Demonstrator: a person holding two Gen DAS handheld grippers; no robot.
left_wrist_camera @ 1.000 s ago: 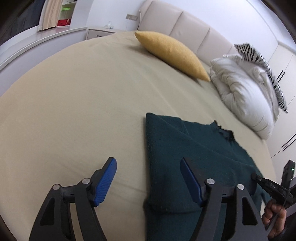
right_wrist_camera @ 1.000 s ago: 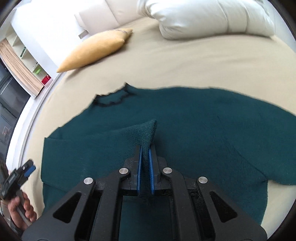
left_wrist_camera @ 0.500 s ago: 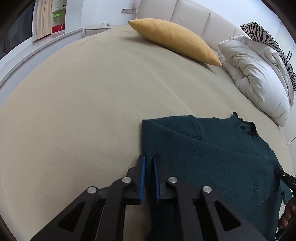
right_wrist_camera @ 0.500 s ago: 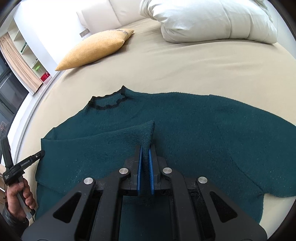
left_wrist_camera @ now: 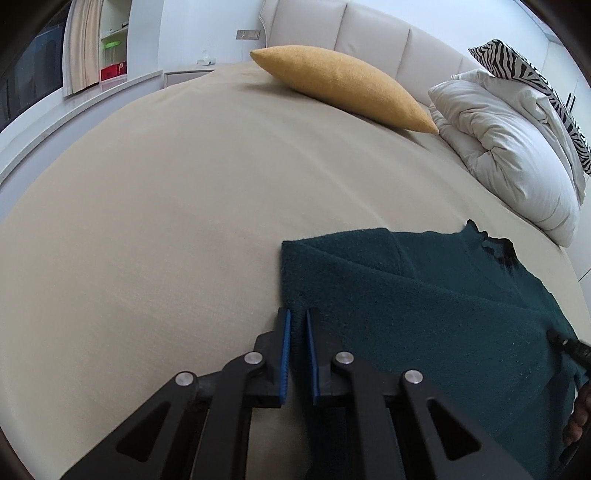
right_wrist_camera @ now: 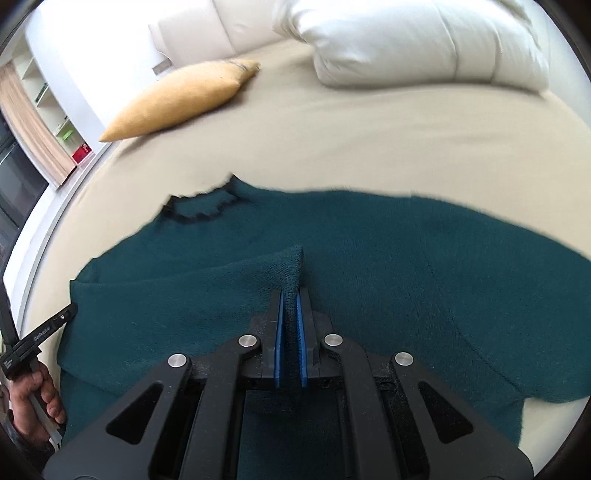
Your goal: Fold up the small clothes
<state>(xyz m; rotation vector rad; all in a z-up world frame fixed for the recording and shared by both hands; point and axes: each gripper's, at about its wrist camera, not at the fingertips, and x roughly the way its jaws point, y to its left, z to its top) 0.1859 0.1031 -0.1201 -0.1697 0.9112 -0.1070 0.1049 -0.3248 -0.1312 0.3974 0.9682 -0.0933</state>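
A dark teal knit sweater (left_wrist_camera: pixel 424 314) with a black neckline lies on the beige bed (left_wrist_camera: pixel 184 221); its left sleeve is folded in over the body. My left gripper (left_wrist_camera: pixel 297 325) is shut on the sweater's folded left edge. My right gripper (right_wrist_camera: pixel 290 295) is shut on a fold of the sweater (right_wrist_camera: pixel 369 258), the sleeve end, and holds it raised over the body. The right sleeve lies spread out to the right in the right wrist view.
A mustard pillow (left_wrist_camera: pixel 343 85) lies near the padded headboard (left_wrist_camera: pixel 369 26). A white duvet (left_wrist_camera: pixel 517 147) with a zebra-print cushion (left_wrist_camera: pixel 528 62) is bunched at the right. Shelves and a curtain stand beyond the bed's left side.
My left gripper went from open to shut on the sweater's left edge and dropped closer to it. My right gripper kept its hold on the sleeve fold and shifted a little.
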